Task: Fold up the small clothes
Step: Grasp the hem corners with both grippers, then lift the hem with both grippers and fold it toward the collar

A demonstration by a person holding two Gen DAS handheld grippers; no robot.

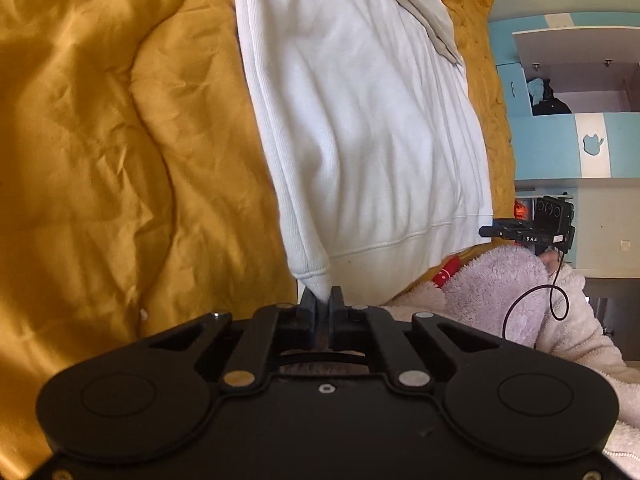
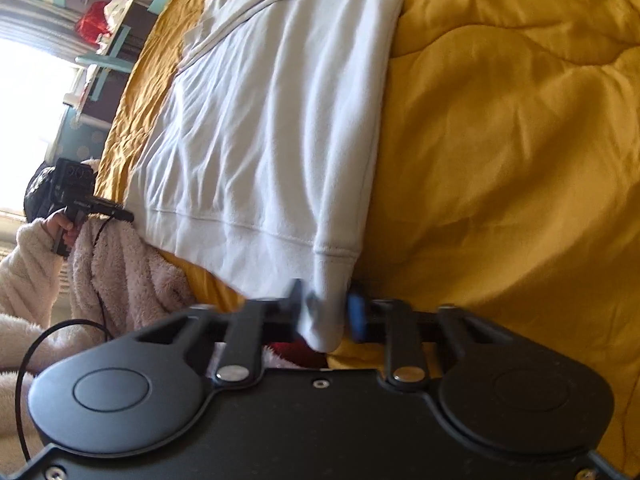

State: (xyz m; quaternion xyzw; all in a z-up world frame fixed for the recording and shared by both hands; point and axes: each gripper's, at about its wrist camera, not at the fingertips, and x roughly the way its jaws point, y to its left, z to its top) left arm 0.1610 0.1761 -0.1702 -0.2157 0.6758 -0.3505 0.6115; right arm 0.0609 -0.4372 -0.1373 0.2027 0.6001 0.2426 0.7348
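A small white garment (image 1: 360, 120) lies spread on a mustard-yellow quilt (image 1: 100, 140), its stitched hem nearest me. In the left wrist view my left gripper (image 1: 322, 300) is shut on the hem's left corner, and the cloth rises out from between the pads. In the right wrist view the same white garment (image 2: 260, 140) has its right hem corner bunched between the fingers of my right gripper (image 2: 325, 308), which press on it. Each gripper also shows in the other's view at the far hem corner: the right gripper (image 1: 486, 232) and the left gripper (image 2: 124, 215).
A pale grey cloth (image 1: 420, 8) lies across the garment's far end. A person's fluffy pinkish sleeve (image 1: 500, 280) and a cable hang by the bed's near edge. Blue and white cupboards (image 1: 560, 140) stand beyond the bed, and a bright window (image 2: 28, 100) with shelves is on the other side.
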